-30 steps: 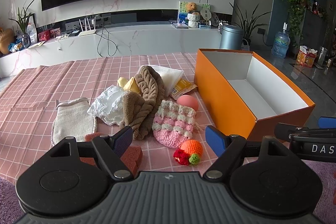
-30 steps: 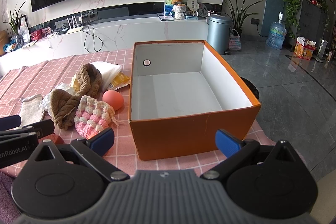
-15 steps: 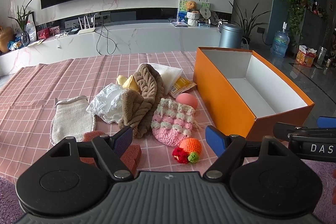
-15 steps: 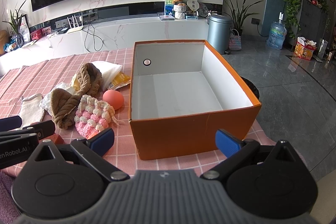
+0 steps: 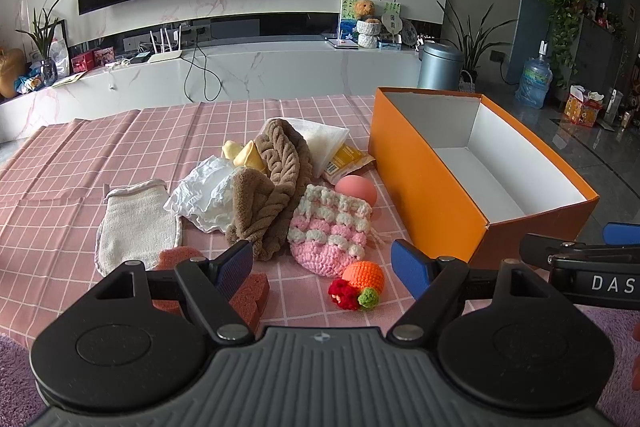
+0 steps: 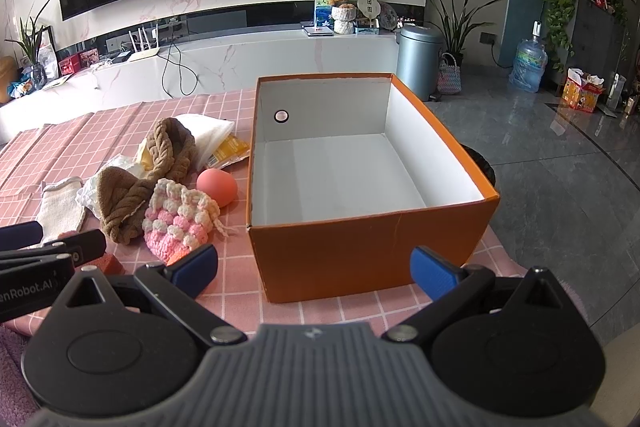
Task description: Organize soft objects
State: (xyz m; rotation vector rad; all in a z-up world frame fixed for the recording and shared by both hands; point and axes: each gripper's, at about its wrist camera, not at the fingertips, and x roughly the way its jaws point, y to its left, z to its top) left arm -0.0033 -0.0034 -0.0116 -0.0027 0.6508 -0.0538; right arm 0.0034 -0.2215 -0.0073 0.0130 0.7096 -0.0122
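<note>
1. A table covered by a pink checked cloth [image 5: 100, 163] is seen in both wrist views; all the things are laid on it.
2. An open orange cardboard box with white inside [image 6: 360, 251] is placed at the right side of the cloth, and nothing is seen in it.
3. A brown knitted cloth [image 5: 276, 187] is heaped left of the box, with crumpled white fabric [image 5: 204, 193] against it.
4. A beige towelling mitt [image 5: 134, 227] is laid flat further left.
5. A pink-and-white crocheted pouch [image 5: 328, 229] is found in front of the brown heap, touching a pink egg-shaped ball [image 5: 356, 189].
6. A small orange crocheted fruit [image 5: 362, 277] is placed just before the pouch.
7. The left gripper [image 5: 322, 263] is held wide apart above the near edge, with nothing between its pads.
8. The right gripper [image 6: 314, 265] is also spread open, before the box, and nothing is held.
</note>
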